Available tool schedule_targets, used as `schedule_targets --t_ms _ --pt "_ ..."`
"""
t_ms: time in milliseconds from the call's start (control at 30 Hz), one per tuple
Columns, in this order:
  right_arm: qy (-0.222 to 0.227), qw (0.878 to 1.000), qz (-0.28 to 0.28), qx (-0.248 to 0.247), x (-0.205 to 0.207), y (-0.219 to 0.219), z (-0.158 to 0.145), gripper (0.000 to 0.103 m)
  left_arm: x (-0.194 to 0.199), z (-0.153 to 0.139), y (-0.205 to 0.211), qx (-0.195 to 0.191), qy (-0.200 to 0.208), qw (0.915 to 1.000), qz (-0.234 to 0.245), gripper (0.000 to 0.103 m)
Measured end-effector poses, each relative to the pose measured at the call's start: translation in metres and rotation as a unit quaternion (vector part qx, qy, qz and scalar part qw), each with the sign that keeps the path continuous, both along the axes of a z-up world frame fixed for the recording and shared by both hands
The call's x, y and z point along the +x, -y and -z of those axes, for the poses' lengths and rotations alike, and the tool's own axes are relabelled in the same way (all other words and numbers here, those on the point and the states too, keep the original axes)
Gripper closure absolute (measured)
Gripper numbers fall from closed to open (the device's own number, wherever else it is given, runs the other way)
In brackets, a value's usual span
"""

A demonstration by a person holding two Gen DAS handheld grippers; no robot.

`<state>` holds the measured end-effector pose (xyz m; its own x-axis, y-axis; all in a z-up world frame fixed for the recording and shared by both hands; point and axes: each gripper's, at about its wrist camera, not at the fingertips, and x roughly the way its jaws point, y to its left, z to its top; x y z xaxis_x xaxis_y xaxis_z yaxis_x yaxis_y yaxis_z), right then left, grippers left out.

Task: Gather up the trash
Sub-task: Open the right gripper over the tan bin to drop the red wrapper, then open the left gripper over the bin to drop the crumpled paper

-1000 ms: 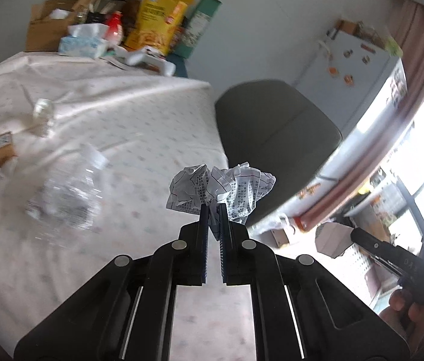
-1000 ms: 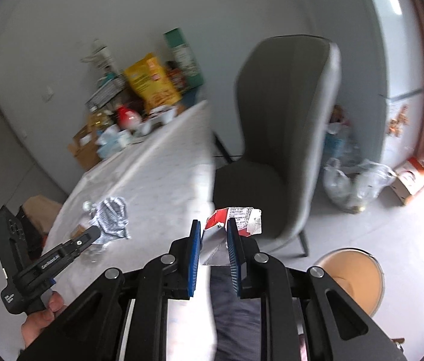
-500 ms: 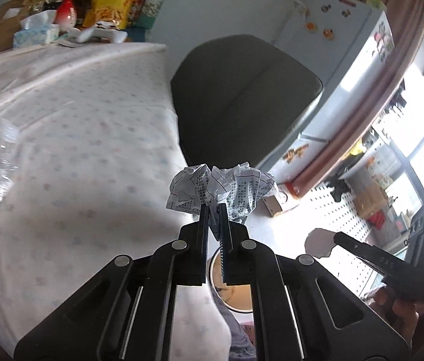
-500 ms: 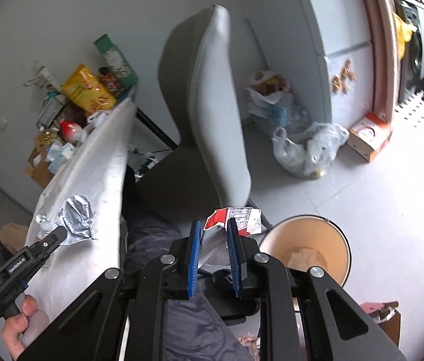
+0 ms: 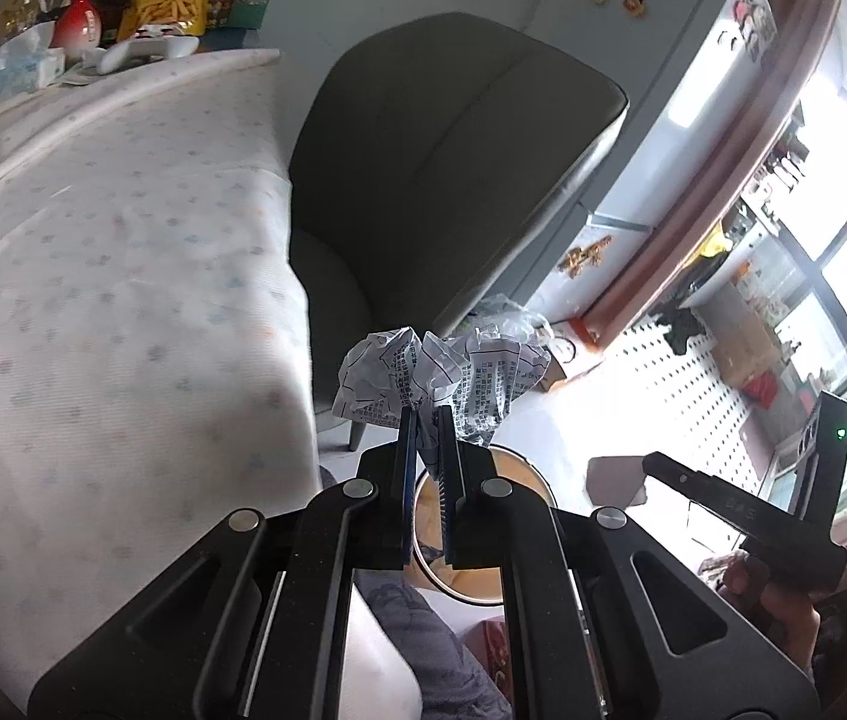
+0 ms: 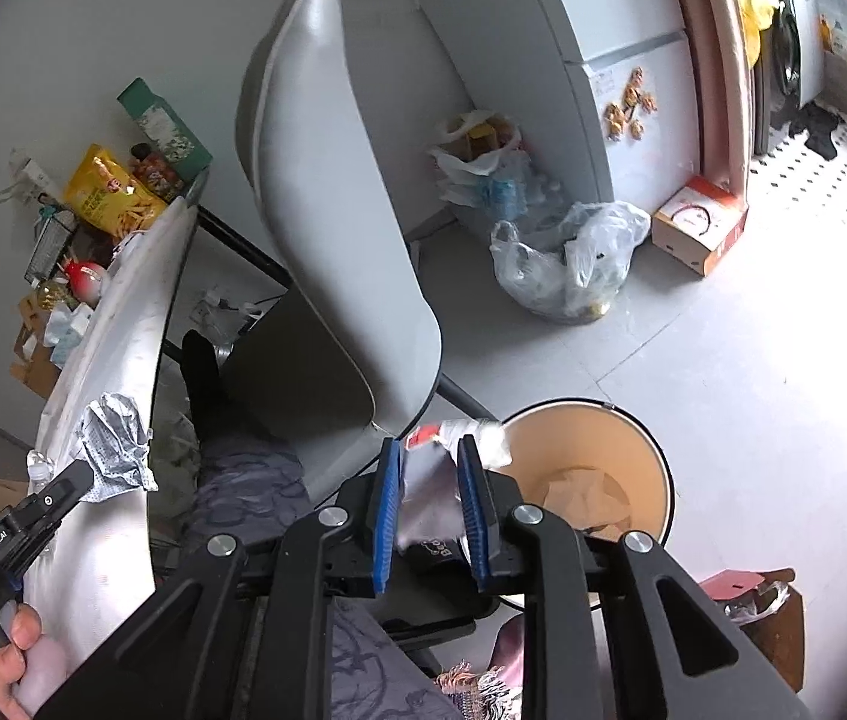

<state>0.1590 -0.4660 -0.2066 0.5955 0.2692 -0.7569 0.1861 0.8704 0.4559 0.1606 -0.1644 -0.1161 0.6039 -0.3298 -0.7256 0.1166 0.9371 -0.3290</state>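
My left gripper [image 5: 425, 414] is shut on a crumpled printed paper [image 5: 441, 375], held off the table's edge above the floor. It also shows in the right wrist view [image 6: 114, 447]. My right gripper [image 6: 430, 450] has its jaws apart, and a red-and-white wrapper [image 6: 432, 483] hangs blurred between them, beside the rim of a round cream trash bin [image 6: 642, 456]. The bin holds some paper. The bin's rim [image 5: 423, 546] shows below my left fingers.
A grey chair [image 6: 333, 228] stands between the table [image 5: 93, 300] and the bin. Plastic bags [image 6: 567, 258] and a box [image 6: 699, 222] lie on the floor by the fridge [image 6: 621, 48]. Snack packs and a tissue box [image 5: 15, 69] crowd the table's far end.
Both grippers swung from over the table to the floor side by the bin. My right jaws opened wider and the wrapper slipped lower, now blurred. The left still grips the paper.
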Motion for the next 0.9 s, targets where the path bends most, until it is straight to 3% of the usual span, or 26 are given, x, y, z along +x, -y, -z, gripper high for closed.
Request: schedule_targets --t_ms 33,400,800,900 --pt "-0.004 1.000 0.008 0.000 0.000 0.003 0.003 0.056 0.002 0.001 0.003 0.001 -0.002 1.0000 0.003 0.096" --pt "-0.001 0.998 0.058 0.012 -0.016 0.054 0.016 0.056 0.020 0.011 0.062 0.017 -0.020 0.9978 0.061 0.096" --pt "0.002 0.995 0.102 0.018 -0.039 0.098 0.016 0.055 0.040 0.024 0.138 0.024 -0.040 0.9888 0.142 0.096" --pt "0.005 0.994 0.108 0.017 -0.042 0.102 0.014 0.051 0.044 0.029 0.152 0.028 -0.045 0.9863 0.156 0.096"
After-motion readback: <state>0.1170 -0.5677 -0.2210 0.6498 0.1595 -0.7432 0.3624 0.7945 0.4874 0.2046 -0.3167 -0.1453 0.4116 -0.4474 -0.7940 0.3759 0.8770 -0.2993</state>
